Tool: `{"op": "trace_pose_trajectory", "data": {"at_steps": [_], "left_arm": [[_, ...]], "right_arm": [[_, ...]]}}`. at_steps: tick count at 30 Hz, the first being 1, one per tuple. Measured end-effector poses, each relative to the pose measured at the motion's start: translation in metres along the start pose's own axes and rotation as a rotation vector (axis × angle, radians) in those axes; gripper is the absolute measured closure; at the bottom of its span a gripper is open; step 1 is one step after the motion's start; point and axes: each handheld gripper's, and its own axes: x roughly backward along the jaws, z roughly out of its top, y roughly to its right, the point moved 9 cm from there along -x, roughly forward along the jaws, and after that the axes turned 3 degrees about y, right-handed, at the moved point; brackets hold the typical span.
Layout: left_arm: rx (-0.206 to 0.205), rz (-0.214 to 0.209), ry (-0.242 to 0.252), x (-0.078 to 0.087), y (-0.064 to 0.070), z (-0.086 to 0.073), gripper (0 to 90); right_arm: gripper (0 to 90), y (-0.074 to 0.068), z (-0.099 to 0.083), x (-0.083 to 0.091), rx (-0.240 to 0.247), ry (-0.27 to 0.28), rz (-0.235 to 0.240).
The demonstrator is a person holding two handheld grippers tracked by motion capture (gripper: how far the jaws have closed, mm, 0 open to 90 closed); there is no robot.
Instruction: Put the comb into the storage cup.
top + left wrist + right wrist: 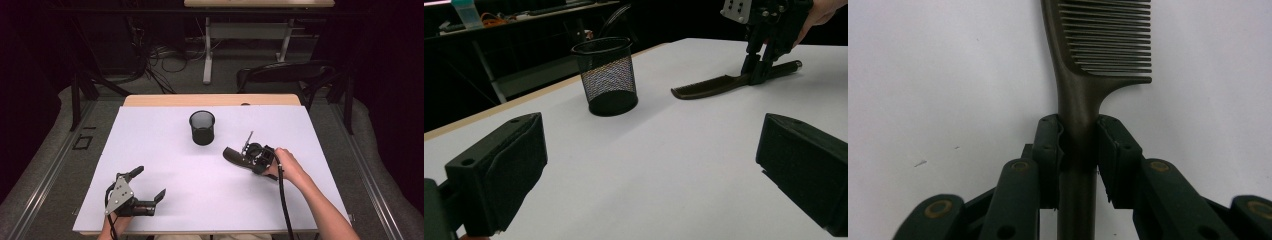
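No readable text, label, brand, number or sign on any surface. The comb, the mesh cup and the white desk carry no lettering. A bottle far back is too blurred to read.

High view: fixed overhead, facing forward and down across the whole tabletop. Left gripper view: low, skimming the surface toward the mesh cup and comb, both shared with the high view. Right gripper view: close above the comb's handle.
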Motion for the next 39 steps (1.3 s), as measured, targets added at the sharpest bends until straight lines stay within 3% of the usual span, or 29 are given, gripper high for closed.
{"op": "trace_pose_trajectory", "data": {"at_steps": [13, 39], "left_arm": [[0.0, 0.002, -0.001, 0.0, 0.0, 0.0, 0.0], [0.003, 0.006, 0.0, -0.001, -0.001, 0.0, 0.0]], "right_arm": [[72.7, 0.003, -0.002, 0.011, -0.026, 0.035, -0.011], [72.7, 0.004, -0.01, 0.046, -0.151, 0.342, -0.001]]}}
